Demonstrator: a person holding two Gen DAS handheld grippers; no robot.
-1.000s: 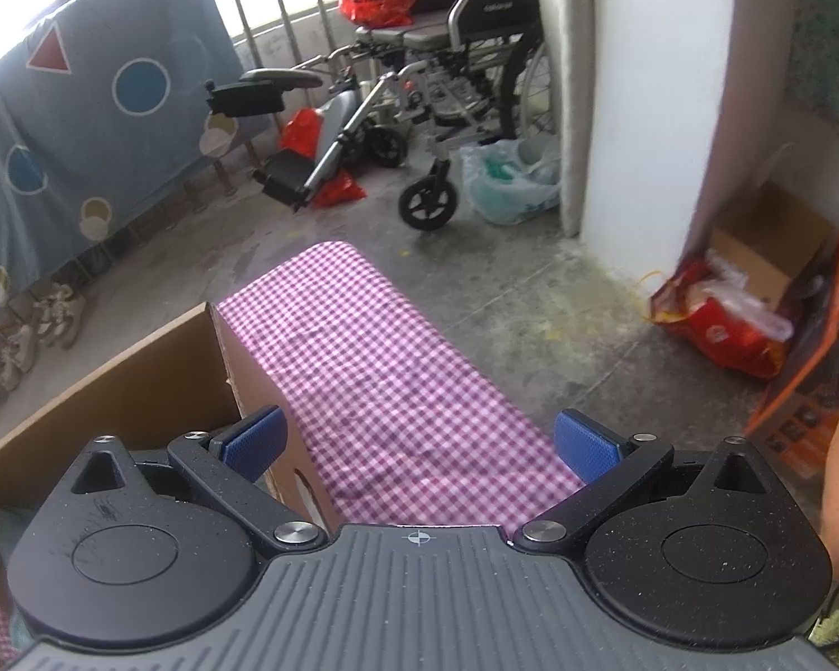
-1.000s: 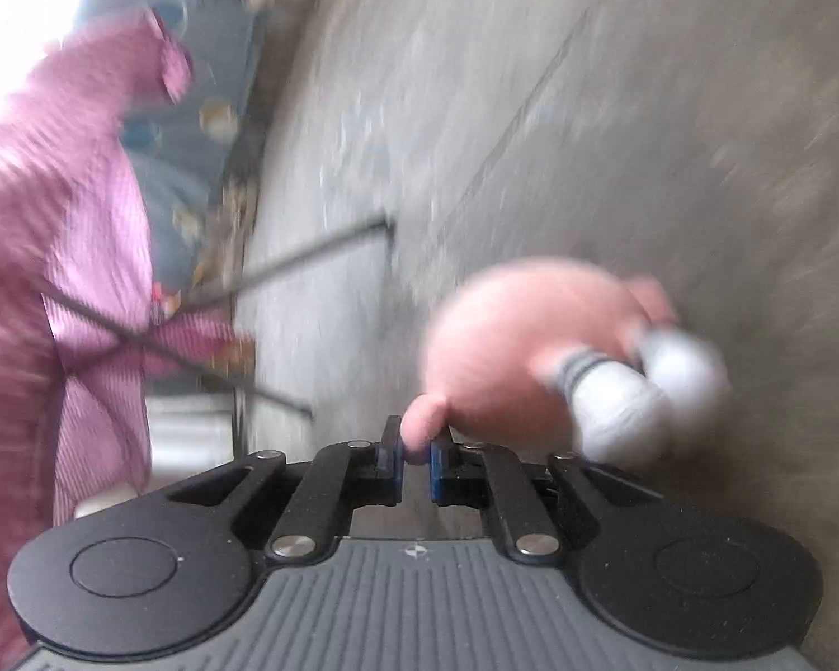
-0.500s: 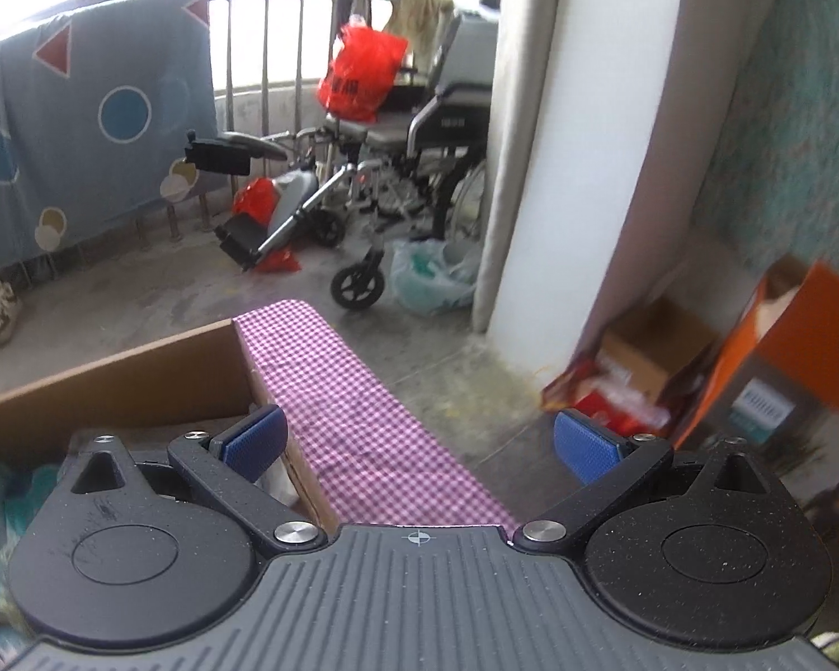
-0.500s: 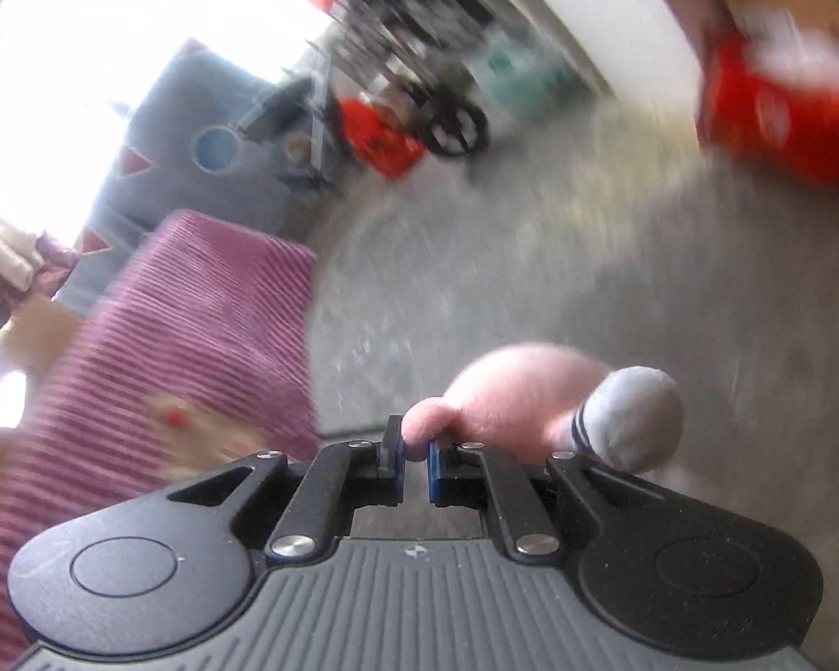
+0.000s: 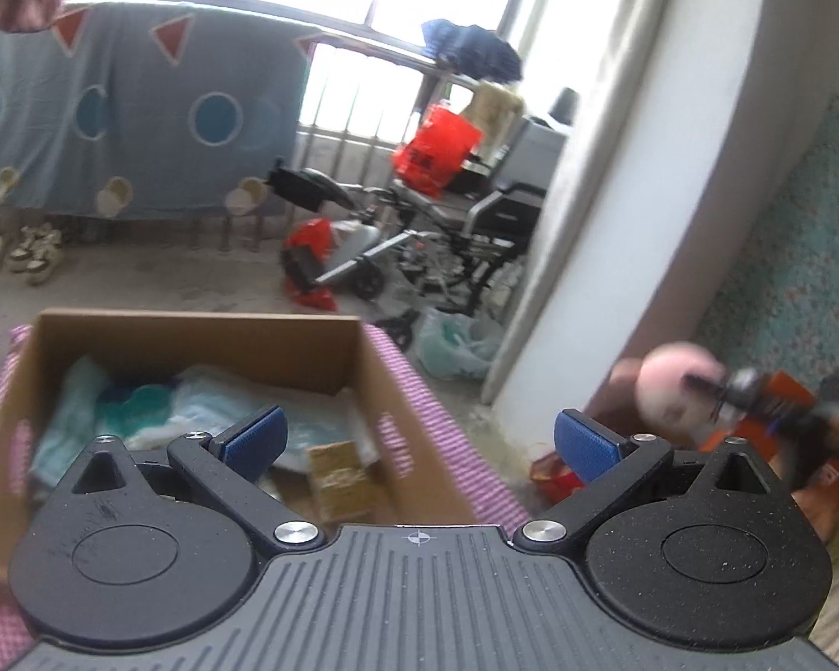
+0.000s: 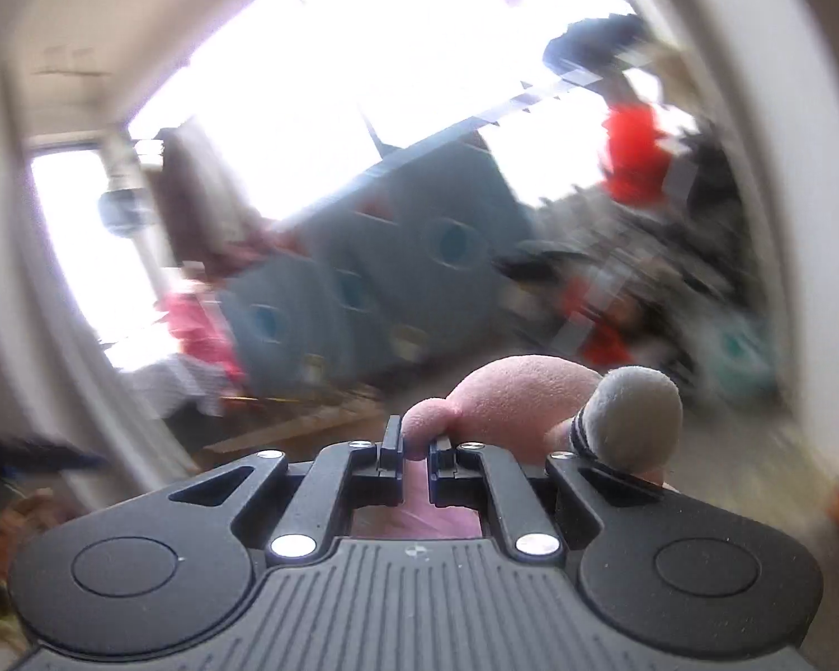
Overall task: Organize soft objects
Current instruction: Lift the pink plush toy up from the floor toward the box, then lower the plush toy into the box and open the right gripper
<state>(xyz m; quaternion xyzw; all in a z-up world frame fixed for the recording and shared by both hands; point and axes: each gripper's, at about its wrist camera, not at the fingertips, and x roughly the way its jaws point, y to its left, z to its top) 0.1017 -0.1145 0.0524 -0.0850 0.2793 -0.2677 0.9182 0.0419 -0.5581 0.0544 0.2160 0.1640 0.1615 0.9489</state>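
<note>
Pink plush toy (image 6: 523, 397) pinched between the right gripper (image 6: 416, 442) fingers; left gripper (image 5: 416, 439) fingers spread wide, empty.

One cardboard box (image 5: 402, 391) is sitting on one checked cloth (image 5: 475, 469), and several soft cloths (image 5: 156, 408) are lying inside it, too jumbled to count. One pink plush toy (image 6: 520, 391) is showing, with one grey tip (image 6: 632, 414). Two grippers are appearing: the left gripper (image 5: 416, 436) and the right gripper (image 6: 416, 447). One wheelchair (image 5: 475, 223) is standing by one blue sheet (image 5: 128, 106). Two red bags (image 5: 436, 145) are showing, and about four shoes (image 5: 28, 249) are lying below the sheet.
</note>
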